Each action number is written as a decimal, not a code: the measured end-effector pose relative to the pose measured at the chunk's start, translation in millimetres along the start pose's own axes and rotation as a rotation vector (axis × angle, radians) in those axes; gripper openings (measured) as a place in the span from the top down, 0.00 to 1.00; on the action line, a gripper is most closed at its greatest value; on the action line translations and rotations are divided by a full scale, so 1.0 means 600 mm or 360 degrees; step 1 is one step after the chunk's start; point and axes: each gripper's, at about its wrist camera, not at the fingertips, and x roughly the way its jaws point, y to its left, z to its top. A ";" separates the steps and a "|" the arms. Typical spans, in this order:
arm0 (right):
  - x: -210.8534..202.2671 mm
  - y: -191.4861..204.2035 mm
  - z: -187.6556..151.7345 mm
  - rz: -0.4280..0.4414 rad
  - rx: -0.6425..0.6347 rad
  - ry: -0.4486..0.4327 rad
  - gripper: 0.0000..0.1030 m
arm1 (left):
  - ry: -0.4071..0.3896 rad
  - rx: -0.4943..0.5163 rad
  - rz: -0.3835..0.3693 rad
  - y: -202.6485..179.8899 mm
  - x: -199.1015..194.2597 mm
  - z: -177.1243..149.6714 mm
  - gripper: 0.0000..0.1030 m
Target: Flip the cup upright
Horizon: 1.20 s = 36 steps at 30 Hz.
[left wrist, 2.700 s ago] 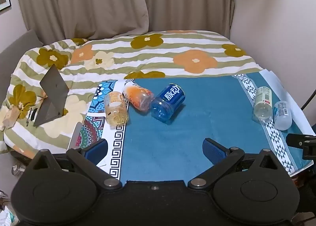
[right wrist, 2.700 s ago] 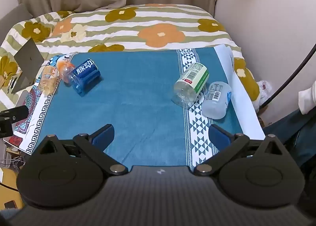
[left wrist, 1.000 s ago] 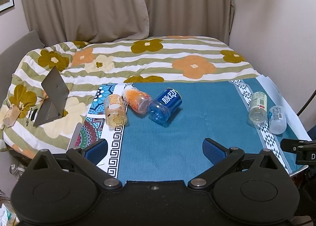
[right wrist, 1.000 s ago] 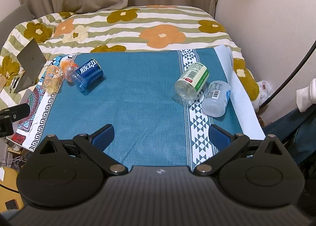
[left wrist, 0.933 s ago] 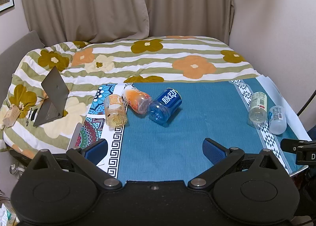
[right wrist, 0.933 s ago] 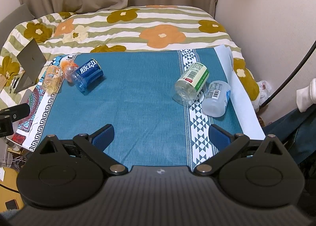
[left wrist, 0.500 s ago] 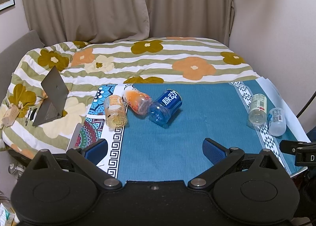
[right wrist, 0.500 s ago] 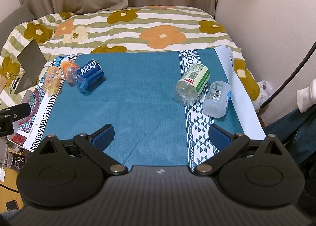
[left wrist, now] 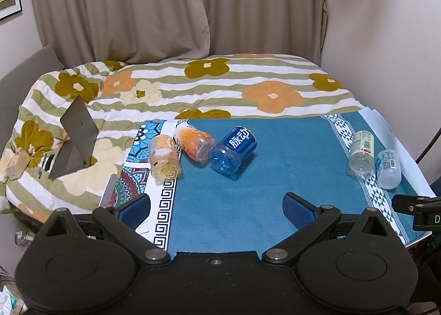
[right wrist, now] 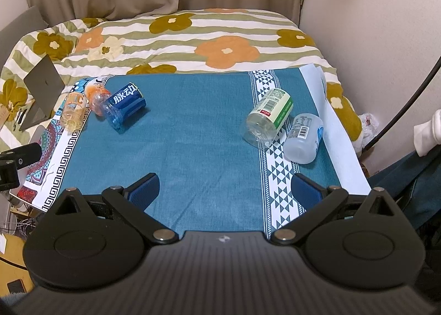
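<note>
On the teal-clothed worktop [left wrist: 275, 177], five plastic cups lie toppled; both tongs [left wrist: 216, 210] [right wrist: 224, 186] gape empty, best approaching the blue-labelled clear cup [left wrist: 234, 151] squarely sideways.

Five toppled cups [right wrist: 268, 118] on cloth [right wrist: 193, 133]

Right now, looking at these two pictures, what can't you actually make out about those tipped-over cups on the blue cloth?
- Right wrist view: the yellowish cup and orange cup are small and crowded at the left, print unreadable.
- Both views: the frosted cup has label text too small to read.
- Left wrist view: the right gripper is cut off by the edge.
- Near table edge: hidden behind the left gripper.
</note>
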 end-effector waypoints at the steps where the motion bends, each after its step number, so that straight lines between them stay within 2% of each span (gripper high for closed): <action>1: -0.001 0.001 0.000 0.0000 0.0004 0.0000 0.00 | -0.0001 0.0001 0.0000 0.000 0.000 0.000 0.00; 19: -0.001 -0.001 0.005 0.0039 -0.0038 0.0001 0.00 | -0.0016 -0.0042 0.0040 0.003 -0.011 0.007 0.00; 27: 0.012 -0.010 0.031 0.0134 -0.0100 0.0004 0.00 | 0.0033 -0.0178 0.0153 0.013 0.013 0.043 0.00; 31: 0.035 -0.013 0.054 0.0164 -0.0201 -0.0012 0.00 | 0.0032 -0.0234 0.0241 0.016 0.029 0.061 0.00; 34: 0.058 -0.013 0.075 0.0239 -0.0265 -0.0018 0.00 | 0.0030 -0.0245 0.0306 0.022 0.052 0.074 0.00; 36: 0.077 -0.009 0.085 0.0273 -0.0305 -0.0030 0.00 | 0.0046 -0.0278 0.0313 0.031 0.071 0.082 0.00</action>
